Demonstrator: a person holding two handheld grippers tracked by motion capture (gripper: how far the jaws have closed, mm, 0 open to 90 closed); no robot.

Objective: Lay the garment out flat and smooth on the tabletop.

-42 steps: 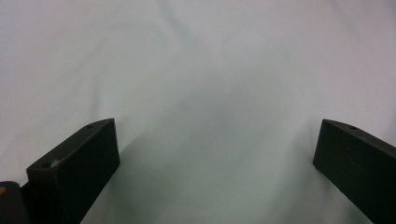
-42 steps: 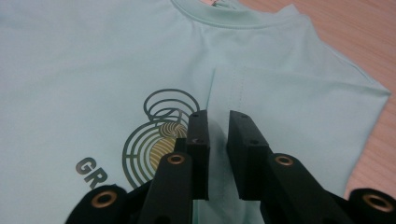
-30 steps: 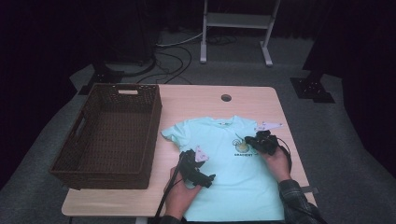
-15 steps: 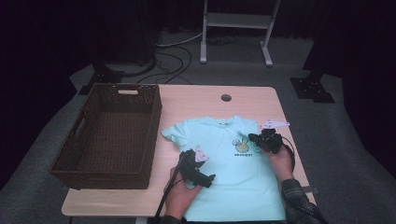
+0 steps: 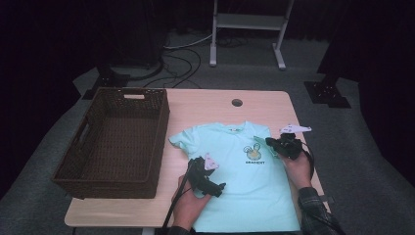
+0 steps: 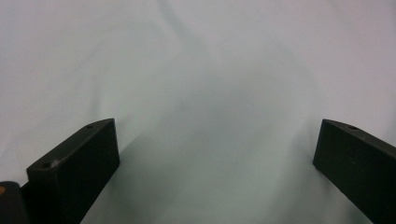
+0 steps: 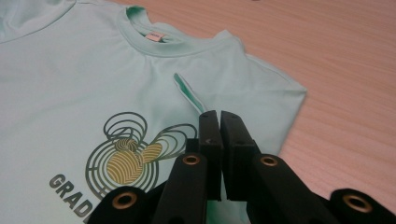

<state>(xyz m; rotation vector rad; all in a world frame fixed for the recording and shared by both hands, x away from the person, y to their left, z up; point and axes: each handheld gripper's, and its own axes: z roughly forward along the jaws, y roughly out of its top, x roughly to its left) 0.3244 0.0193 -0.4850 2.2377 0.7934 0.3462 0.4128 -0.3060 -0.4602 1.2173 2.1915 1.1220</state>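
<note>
Mint-green cotton, a T-shirt (image 5: 244,181) lies flat on the wooden surface (image 5: 205,105). The left gripper (image 6: 215,154) hovers over it, fingers spread; the right gripper (image 7: 219,126) pinches a raised fold near the sleeve. A thin pinch could slip. Beyond sits a dark wicker basket (image 5: 117,137).
</note>
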